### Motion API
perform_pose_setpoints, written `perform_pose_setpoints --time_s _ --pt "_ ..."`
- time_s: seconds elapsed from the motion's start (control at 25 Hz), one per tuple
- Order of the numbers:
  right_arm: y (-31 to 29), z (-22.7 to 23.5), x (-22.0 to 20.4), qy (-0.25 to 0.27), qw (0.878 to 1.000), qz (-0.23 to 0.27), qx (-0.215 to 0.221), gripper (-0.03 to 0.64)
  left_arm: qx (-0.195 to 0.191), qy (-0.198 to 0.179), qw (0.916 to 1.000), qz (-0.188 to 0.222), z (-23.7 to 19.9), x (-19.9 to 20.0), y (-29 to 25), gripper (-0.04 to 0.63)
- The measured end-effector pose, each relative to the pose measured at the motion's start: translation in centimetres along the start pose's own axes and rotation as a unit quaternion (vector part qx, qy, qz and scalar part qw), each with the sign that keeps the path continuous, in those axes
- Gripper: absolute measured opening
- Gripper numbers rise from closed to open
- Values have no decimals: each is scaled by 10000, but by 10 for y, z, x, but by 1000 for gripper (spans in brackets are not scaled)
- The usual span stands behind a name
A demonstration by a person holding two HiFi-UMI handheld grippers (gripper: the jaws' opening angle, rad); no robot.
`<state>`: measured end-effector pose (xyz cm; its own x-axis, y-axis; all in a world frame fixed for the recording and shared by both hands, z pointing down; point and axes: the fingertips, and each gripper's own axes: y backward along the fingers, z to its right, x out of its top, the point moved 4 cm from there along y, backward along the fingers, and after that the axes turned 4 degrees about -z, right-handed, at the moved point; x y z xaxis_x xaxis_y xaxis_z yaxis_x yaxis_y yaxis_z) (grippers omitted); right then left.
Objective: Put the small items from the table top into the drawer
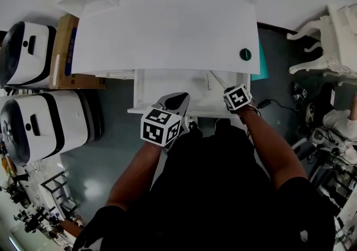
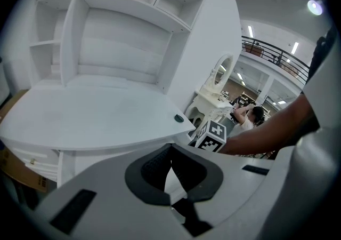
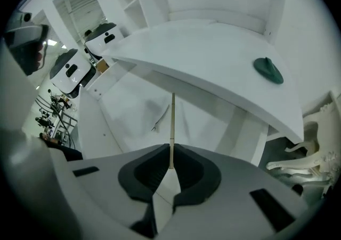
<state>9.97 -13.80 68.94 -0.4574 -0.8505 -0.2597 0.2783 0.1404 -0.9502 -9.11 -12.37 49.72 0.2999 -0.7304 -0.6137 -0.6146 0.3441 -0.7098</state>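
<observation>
The white desk's drawer [image 1: 146,89] is pulled out under the table top [image 1: 167,32]. My right gripper [image 1: 228,92] hangs over the drawer's right part, shut on a thin pale stick [image 3: 171,127] that points into the drawer [image 3: 128,100]; the stick [image 1: 215,80] also shows as a fine line from above. A thin dark pin [image 3: 160,117] lies on the drawer floor. A small dark green item [image 1: 245,54] rests near the table top's right edge [image 3: 268,70]. My left gripper [image 1: 176,99] is at the drawer's front, shut with nothing in it [image 2: 170,147].
Two white machines [image 1: 33,119] [image 1: 28,52] and a cardboard box [image 1: 64,49] stand left of the desk. A white ornate chair [image 1: 329,38] is at the right. Open shelves [image 2: 106,36] rise behind the table top. Cables lie on the floor [image 1: 279,105].
</observation>
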Motion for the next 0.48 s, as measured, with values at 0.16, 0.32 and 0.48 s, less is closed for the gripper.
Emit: perform_pose_setpoints --time_s 0.16,0.32,0.48 --pt "-17 8 2 -316 9993 -192 38 44 101 60 9999 2 -1 0 4 3" --pt "-31 9 3 -376 9987 -340 17 44 149 140 9998 49 -1 -1 10 4" --pt "-46 4 10 -359 9990 -198 163 44 217 207 9995 58 -3 -3 15 4"
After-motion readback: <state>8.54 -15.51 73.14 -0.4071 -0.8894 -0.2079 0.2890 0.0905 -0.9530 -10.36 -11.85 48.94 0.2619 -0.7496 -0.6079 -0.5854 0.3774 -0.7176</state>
